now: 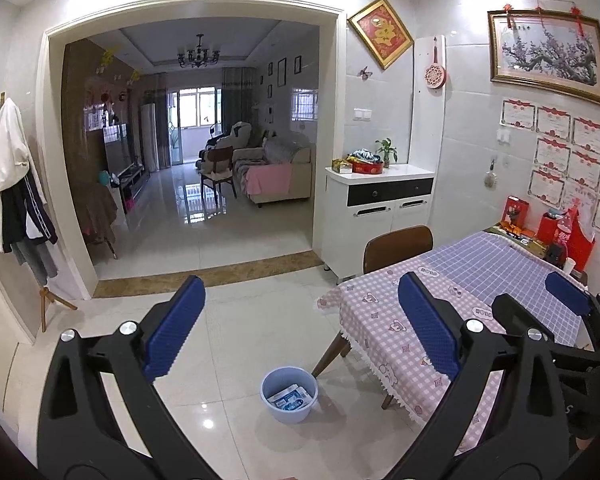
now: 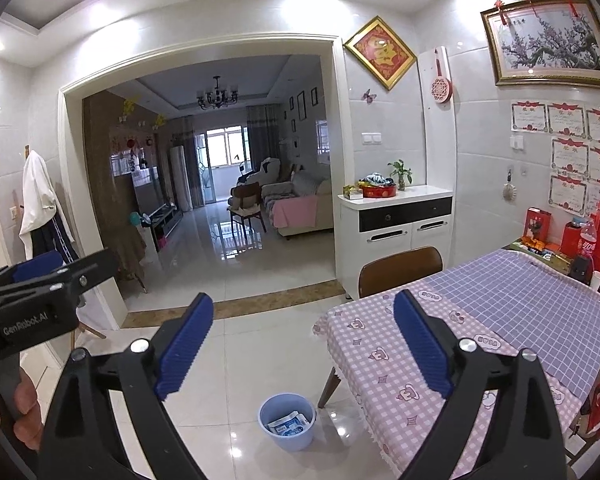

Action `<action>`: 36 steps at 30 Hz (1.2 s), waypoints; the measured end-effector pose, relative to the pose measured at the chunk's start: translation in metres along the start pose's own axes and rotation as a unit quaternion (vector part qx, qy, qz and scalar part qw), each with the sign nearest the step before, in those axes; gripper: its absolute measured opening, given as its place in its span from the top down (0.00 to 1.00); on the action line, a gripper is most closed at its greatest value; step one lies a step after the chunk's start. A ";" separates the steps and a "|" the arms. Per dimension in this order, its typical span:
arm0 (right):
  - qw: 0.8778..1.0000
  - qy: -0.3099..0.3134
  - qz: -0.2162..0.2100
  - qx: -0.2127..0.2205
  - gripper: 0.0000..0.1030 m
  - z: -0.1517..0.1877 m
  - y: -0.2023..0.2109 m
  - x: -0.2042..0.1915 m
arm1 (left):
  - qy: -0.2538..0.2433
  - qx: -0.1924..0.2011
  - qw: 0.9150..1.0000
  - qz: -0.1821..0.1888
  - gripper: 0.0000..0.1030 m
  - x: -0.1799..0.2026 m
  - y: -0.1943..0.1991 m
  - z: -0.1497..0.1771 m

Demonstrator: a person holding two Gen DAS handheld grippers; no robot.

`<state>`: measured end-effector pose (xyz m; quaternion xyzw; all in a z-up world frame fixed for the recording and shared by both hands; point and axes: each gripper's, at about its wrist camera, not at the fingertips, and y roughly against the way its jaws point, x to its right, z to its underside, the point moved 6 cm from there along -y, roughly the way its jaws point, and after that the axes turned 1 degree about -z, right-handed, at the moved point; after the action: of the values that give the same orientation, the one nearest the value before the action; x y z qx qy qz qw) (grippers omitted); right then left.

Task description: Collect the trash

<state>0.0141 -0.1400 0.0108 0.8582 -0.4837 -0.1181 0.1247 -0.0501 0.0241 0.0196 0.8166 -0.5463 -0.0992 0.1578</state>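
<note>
A light blue plastic bin [image 1: 289,395] stands on the white tiled floor by the table's near corner; it also shows in the right wrist view [image 2: 287,421]. Inside it lie white and blue wrappers [image 1: 290,397] [image 2: 291,424]. My left gripper [image 1: 300,320] is open and empty, held high above the floor and the bin. My right gripper [image 2: 302,340] is open and empty, also held high. The right gripper shows at the right edge of the left wrist view [image 1: 572,300]. The left gripper shows at the left edge of the right wrist view [image 2: 40,276].
A table with a pink and purple checked cloth [image 1: 460,312] [image 2: 480,332] stands to the right, with red boxes and a bottle at its far end [image 2: 580,240]. A brown chair [image 1: 398,246] is tucked in behind it. A white cabinet [image 1: 380,216] stands by the wall.
</note>
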 end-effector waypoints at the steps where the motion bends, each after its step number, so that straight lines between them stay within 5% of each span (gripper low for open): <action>1: 1.000 0.000 0.000 0.000 0.12 0.000 0.000 0.001 | -0.001 0.002 1.000 0.001 0.08 0.001 0.000 0.000; 36: 1.000 0.000 -0.004 -0.014 0.12 -0.003 -0.020 0.015 | -0.003 0.003 1.000 0.010 0.08 0.021 -0.015 -0.005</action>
<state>0.0385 -0.1424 0.0058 0.8581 -0.4790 -0.1257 0.1361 -0.0272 0.0108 0.0186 0.8109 -0.5556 -0.0985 0.1548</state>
